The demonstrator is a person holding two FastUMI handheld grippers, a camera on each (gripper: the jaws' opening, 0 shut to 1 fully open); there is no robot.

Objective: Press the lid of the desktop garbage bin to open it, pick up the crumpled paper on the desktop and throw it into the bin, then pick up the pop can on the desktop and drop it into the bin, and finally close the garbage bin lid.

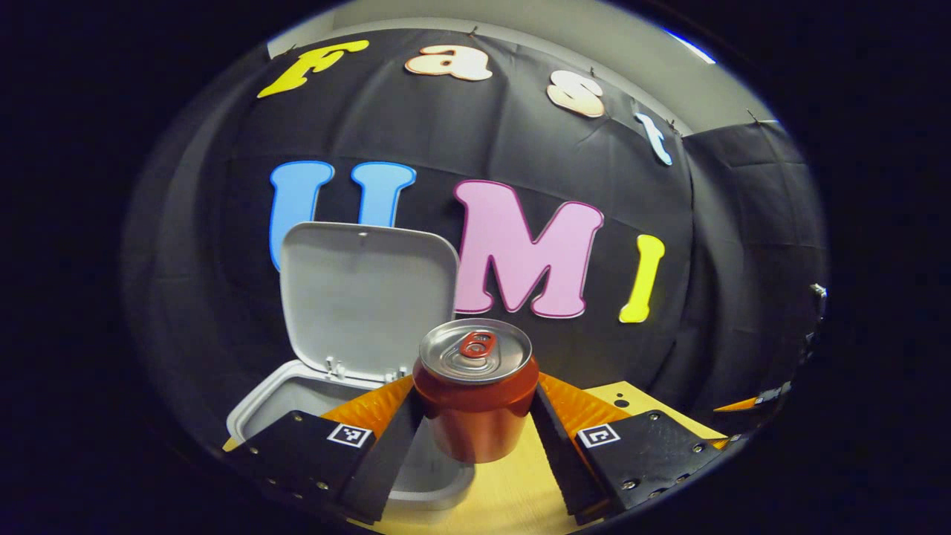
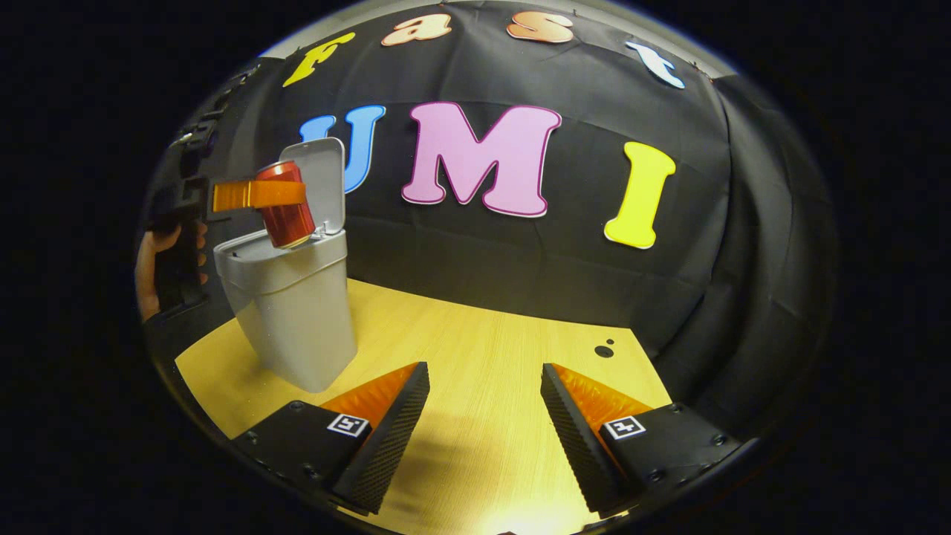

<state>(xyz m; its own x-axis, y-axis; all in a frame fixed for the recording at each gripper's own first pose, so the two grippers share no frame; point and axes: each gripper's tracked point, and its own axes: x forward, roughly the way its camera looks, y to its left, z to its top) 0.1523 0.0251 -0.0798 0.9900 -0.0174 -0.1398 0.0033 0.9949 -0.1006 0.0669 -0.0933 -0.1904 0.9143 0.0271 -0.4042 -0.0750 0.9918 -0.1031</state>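
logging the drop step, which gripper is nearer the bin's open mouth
Left. The left gripper holds the pop can by the garbage bin mouth; the right gripper hangs open above the desktop, off to the side.

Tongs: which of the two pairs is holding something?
The left tongs, clamped on the red pop can above the open bin. The right tongs stand open over bare desktop.
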